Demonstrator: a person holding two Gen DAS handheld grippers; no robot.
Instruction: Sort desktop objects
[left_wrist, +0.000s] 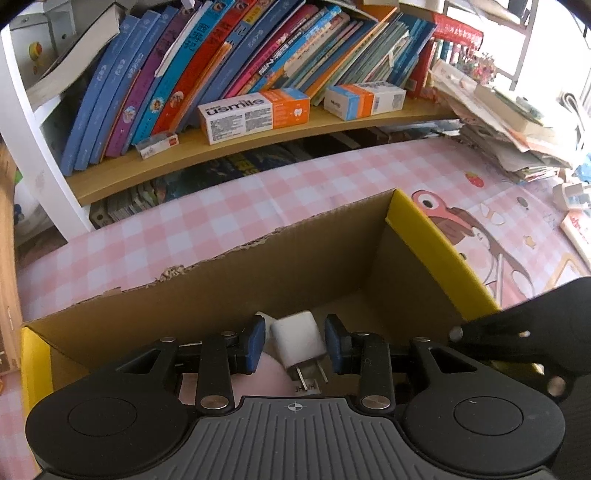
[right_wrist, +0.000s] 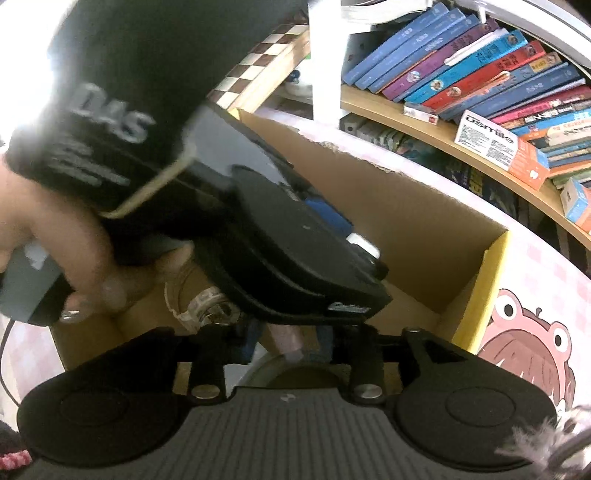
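In the left wrist view my left gripper (left_wrist: 295, 341) is open over the brown cardboard box (left_wrist: 229, 291) with yellow edges. A white plug charger (left_wrist: 300, 341) lies tilted between the blue pads (left_wrist: 257, 341), prongs toward the camera, with gaps on both sides. In the right wrist view my right gripper (right_wrist: 286, 341) hangs over the same box (right_wrist: 424, 229), and a pale pink object (right_wrist: 286, 338) shows between its fingers. The left gripper's black body (right_wrist: 288, 251) and the hand holding it hide much of the box. A clear tape roll (right_wrist: 201, 304) lies inside the box.
A wooden shelf (left_wrist: 258, 140) of leaning books runs along the back, with a usmile box (left_wrist: 255, 114) and a smaller box (left_wrist: 364, 99) on it. A stack of papers (left_wrist: 509, 122) sits at the right on the pink checked cartoon mat (left_wrist: 221, 218).
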